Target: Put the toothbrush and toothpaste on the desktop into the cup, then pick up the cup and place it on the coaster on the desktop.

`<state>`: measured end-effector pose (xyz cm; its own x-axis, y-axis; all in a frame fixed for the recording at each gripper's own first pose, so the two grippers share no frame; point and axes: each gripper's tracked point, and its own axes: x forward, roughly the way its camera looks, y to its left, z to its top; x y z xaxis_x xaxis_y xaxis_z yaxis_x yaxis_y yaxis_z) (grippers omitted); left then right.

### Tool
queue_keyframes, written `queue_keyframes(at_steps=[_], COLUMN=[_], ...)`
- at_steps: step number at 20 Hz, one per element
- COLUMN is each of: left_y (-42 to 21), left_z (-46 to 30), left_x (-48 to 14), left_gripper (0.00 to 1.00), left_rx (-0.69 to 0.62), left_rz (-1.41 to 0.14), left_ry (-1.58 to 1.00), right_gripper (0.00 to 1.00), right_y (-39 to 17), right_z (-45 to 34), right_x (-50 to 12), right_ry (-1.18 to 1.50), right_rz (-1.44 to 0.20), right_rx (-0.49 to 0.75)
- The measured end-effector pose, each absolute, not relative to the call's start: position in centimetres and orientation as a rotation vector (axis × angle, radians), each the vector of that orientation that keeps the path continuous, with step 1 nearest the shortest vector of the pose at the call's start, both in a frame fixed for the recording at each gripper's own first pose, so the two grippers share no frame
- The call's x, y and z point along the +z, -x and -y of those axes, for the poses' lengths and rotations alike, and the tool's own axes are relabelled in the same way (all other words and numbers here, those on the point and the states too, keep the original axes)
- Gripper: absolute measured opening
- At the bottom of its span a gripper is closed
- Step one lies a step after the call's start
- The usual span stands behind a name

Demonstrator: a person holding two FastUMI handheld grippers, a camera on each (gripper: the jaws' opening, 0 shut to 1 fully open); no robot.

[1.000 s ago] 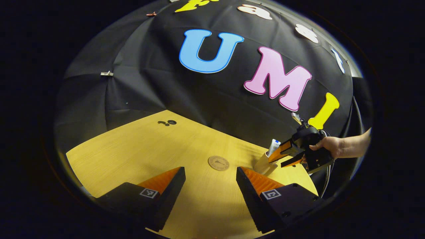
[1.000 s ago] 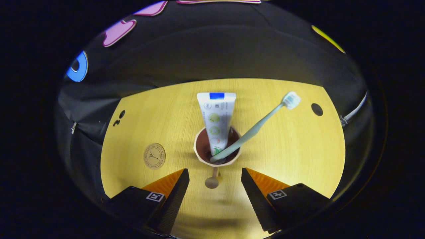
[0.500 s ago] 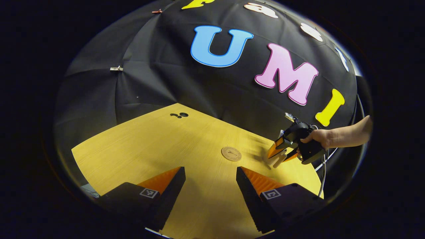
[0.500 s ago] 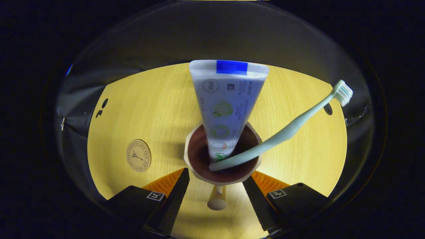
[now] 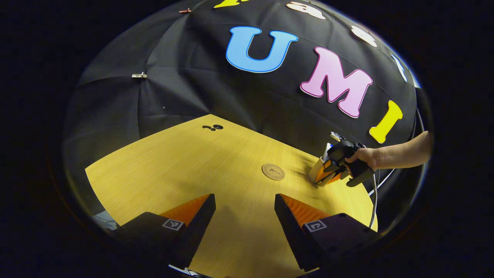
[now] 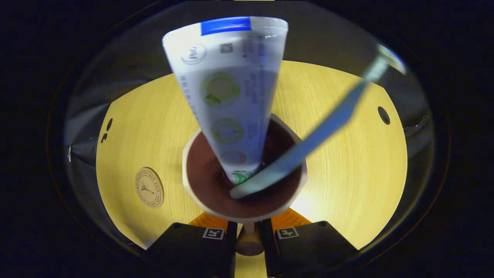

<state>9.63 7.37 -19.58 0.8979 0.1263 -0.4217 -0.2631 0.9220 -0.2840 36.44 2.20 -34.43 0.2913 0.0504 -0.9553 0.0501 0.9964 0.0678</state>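
Beige cup (image 6: pixel 200 200) upright on desktop, holding white toothpaste (image 6: pixel 227 100), leaning toothbrush (image 6: pixel 308 143); round coaster (image 6: pixel 149 187) apart

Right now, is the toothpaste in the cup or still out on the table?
In. The toothpaste tube stands in the cup, its lower end down inside, beside the toothbrush.

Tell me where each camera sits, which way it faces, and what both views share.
Left gripper view: rides the left gripper, facing across the desktop toward the booth wall; its own two fingers show, spread.
Right gripper view: rides the right gripper, looking down into the cup with the toothpaste and toothbrush; its fingers close around the cup's stem.
Shared: coaster, cup, desktop.
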Motion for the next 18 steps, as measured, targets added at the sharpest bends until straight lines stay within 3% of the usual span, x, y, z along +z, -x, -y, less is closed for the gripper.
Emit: queue_keyframes(at_steps=[18], left_y=[-7.3], left_z=[-6.3], left_x=[-20.5], left_gripper=[0.98], left_rx=[0.169], left_rz=[-0.450], left_ry=[0.302], right_gripper=[0.32], right_y=[-35.2], right_z=[-5.6], right_x=[-29.5], right_ry=[0.122], right_rz=[-1.132], right_rx=[0.193])
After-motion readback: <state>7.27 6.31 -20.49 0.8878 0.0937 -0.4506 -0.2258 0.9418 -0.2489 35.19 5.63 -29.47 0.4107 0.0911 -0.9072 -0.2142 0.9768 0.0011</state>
